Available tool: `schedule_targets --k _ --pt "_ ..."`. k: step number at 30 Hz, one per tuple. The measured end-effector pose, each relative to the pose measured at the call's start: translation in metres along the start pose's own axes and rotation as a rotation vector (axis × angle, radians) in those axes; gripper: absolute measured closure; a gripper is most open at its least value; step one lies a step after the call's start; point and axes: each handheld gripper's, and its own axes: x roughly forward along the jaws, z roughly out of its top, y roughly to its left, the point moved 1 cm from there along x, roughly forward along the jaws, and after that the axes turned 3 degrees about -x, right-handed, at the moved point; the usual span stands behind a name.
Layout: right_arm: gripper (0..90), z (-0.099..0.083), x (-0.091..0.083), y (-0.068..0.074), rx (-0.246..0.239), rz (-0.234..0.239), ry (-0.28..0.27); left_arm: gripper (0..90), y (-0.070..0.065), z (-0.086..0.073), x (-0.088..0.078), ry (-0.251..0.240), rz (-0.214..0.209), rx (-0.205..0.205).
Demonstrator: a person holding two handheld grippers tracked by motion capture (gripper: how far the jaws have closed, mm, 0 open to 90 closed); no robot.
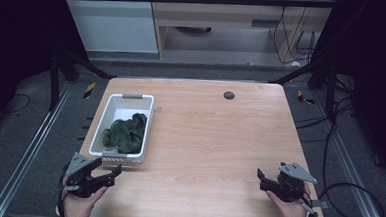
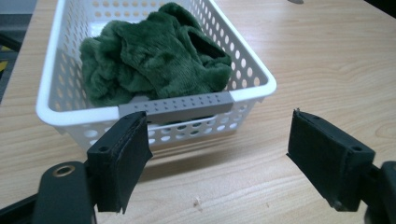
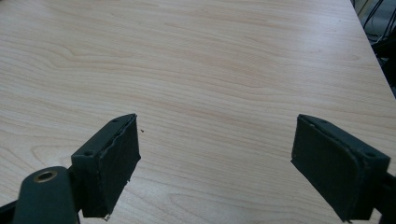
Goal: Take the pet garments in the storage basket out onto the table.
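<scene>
A white perforated basket (image 1: pixel 112 103) stands on the left part of the wooden table, with a crumpled dark green plush cloth (image 1: pixel 125 133) inside it. In the left gripper view the basket's rim (image 2: pixel 252 67) and the green cloth (image 2: pixel 154 56) lie just ahead of the jaws. My left gripper (image 1: pixel 108 170) is held near the table's front left corner, just in front of the basket, open and empty (image 2: pixel 217 156). My right gripper (image 1: pixel 261 178) is held near the front right corner, open with bare tabletop between its jaws (image 3: pixel 217 161).
The wooden table (image 1: pixel 214 134) has a small dark round cap (image 1: pixel 228 95) near its far edge. Cables (image 1: pixel 346 196) trail off the right side over the floor. Metal frame rails run along both sides of the table.
</scene>
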Motion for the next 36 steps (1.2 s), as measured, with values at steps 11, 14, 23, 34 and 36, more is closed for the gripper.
schedule_targets --k 11,14,23,34,36 --pt "15.1 0.000 0.001 0.002 -0.010 0.022 0.007 19.9 0.007 0.022 -0.004 -0.006 -0.006 0.008" --pt "15.1 0.000 0.003 0.003 -0.017 0.023 0.014 19.9 0.013 0.031 -0.005 -0.015 -0.001 0.007" --pt "14.4 0.000 0.004 0.004 -0.028 0.032 0.022 19.6 0.025 0.050 0.002 0.000 0.011 -0.004" --pt "13.9 0.000 0.006 0.003 -0.030 0.033 0.034 19.7 0.035 0.074 0.018 0.036 0.058 0.007" --pt "13.9 0.000 0.006 0.003 -0.030 0.034 0.034 19.7 0.037 0.078 0.022 0.045 0.063 0.007"
